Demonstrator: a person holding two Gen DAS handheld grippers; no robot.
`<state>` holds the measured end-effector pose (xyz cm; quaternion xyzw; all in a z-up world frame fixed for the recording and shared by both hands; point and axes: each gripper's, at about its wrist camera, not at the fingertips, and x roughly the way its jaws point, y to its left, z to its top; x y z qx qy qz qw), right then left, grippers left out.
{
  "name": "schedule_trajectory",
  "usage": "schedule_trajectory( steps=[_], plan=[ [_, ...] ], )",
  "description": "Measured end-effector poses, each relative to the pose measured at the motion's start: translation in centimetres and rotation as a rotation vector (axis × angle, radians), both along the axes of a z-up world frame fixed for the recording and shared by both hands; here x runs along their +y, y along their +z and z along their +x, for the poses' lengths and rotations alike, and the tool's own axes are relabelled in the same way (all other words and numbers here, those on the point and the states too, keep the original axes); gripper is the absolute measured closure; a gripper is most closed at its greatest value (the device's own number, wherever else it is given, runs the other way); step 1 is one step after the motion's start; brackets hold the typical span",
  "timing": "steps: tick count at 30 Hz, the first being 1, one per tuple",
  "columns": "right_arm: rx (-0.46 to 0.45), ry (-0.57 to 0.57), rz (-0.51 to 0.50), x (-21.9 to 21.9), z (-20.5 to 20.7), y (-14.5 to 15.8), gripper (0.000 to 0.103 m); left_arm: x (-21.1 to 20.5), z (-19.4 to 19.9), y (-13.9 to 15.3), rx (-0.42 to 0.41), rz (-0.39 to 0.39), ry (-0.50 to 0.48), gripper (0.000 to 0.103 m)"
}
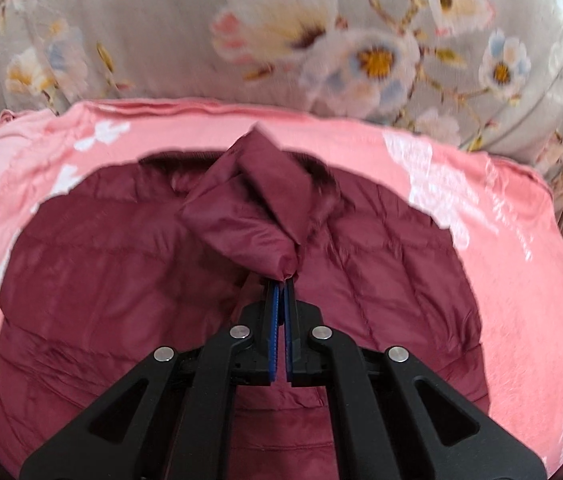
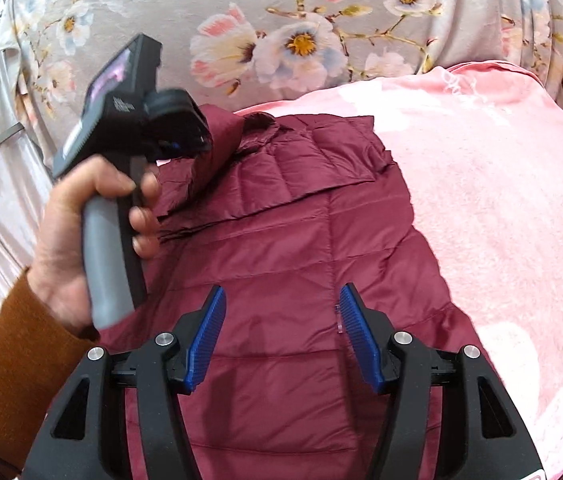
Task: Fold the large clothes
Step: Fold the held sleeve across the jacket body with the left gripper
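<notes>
Left claw [image 1: 281, 280]: fingers pressed together w/ a bunched sleeve [image 1: 249, 200] of the maroon quilted jacket [image 2: 301, 264] pinched at its tips. Right claw [image 2: 281, 312]: spread, hovering over jacket, which lies beneath both claws on pink blanket [image 2: 501, 220]; floral sheet [image 2: 301, 40] beyond.

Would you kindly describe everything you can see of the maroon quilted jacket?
The maroon quilted jacket looks like shiny, padded fabric stitched into rectangular panels. It lies spread on a pink blanket, with one side already folded over its top. A bunched end, probably a sleeve, is lifted off the body and pinched between the closed blue pads of the left gripper. The right gripper hovers open above the lower panels; whether it touches them is unclear. A dark furry trim shows near the collar.
</notes>
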<state>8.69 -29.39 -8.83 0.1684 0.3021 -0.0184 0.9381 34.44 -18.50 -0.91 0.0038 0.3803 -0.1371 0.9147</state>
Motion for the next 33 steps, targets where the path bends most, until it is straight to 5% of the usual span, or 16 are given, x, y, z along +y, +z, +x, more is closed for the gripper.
schedule_trajectory(
  steps=[5, 7, 9, 14, 20, 26, 33],
  plan=[
    [0.016, -0.005, 0.016, -0.6, 0.4, -0.8, 0.045, -0.8, 0.5, -2.6, 0.089, -0.013, -0.042, 0.099],
    [0.021, -0.004, 0.021, -0.5, 0.6, -0.9, 0.045, -0.5, 0.4, -3.0, 0.122, -0.057, -0.057, 0.086],
    [0.024, -0.003, 0.018, -0.5, 0.7, -0.9, 0.044, 0.5, -0.4, -2.2, 0.098, -0.121, -0.071, 0.059],
    [0.006, 0.011, 0.041, -0.6, 1.5, 0.3, 0.044, 6.2, -2.8, 2.3, -0.021, -0.263, -0.07, 0.041],
    [-0.027, 0.003, 0.064, -1.1, 4.9, 2.8, 0.044, 16.8, -1.9, 4.2, -0.049, -0.296, 0.119, 0.04],
    [-0.026, -0.048, 0.114, -2.2, 10.2, 3.4, 0.044, 29.8, 0.0, 0.7, 0.067, -0.423, 0.347, 0.04],
    [0.011, -0.124, 0.222, -3.6, 15.4, 2.0, 0.044, 34.2, 0.9, -4.1, 0.194, -0.538, 0.388, 0.041]
  ],
)
